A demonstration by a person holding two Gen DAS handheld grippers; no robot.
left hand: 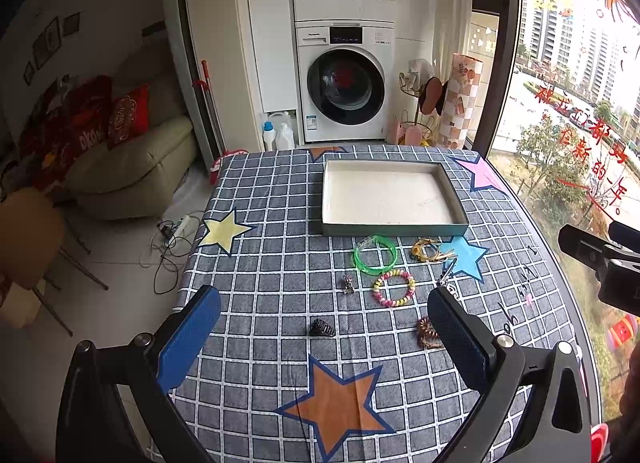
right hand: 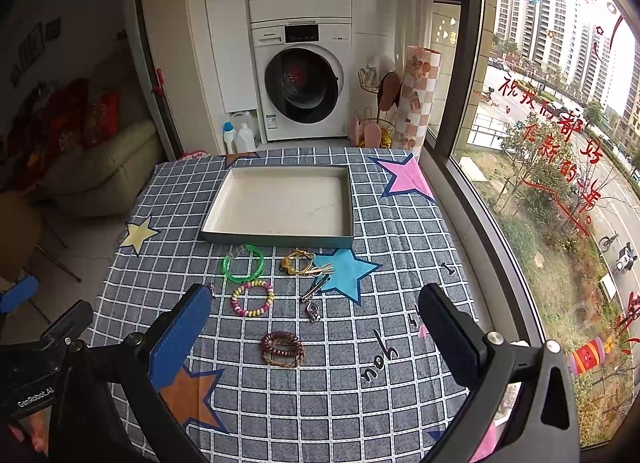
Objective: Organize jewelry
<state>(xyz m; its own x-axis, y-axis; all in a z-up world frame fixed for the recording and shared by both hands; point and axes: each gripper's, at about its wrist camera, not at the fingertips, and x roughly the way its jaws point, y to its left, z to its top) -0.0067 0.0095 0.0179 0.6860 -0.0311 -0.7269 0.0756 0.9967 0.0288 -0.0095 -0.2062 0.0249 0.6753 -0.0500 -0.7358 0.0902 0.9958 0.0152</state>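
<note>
A shallow grey tray [left hand: 456, 199] [right hand: 276, 239] with a white inside lies empty on the checked tablecloth. In front of it lie a green bangle [left hand: 375, 255] [right hand: 243, 263], a yellow cord bracelet [left hand: 428, 251] [right hand: 302, 264], a pink-and-yellow bead bracelet [left hand: 394, 287] [right hand: 253, 297], a silver clip with a charm [left hand: 448, 273] [right hand: 314, 295], a brown bead bracelet [left hand: 427, 333] [right hand: 282, 349], a small silver piece [left hand: 348, 284] and a black hair claw [left hand: 321, 329]. My left gripper [left hand: 324, 325] hovers open above the claw. My right gripper [right hand: 316, 325] hovers open above the brown beads.
The table [left hand: 260, 303] stands against a large window [right hand: 560, 143] on the right. Beyond its far edge are stacked washing machines [left hand: 344, 83], detergent bottles [left hand: 278, 135] and a shoe rack [left hand: 420, 111]. A sofa [left hand: 132, 167] and a chair [left hand: 28, 247] stand to the left.
</note>
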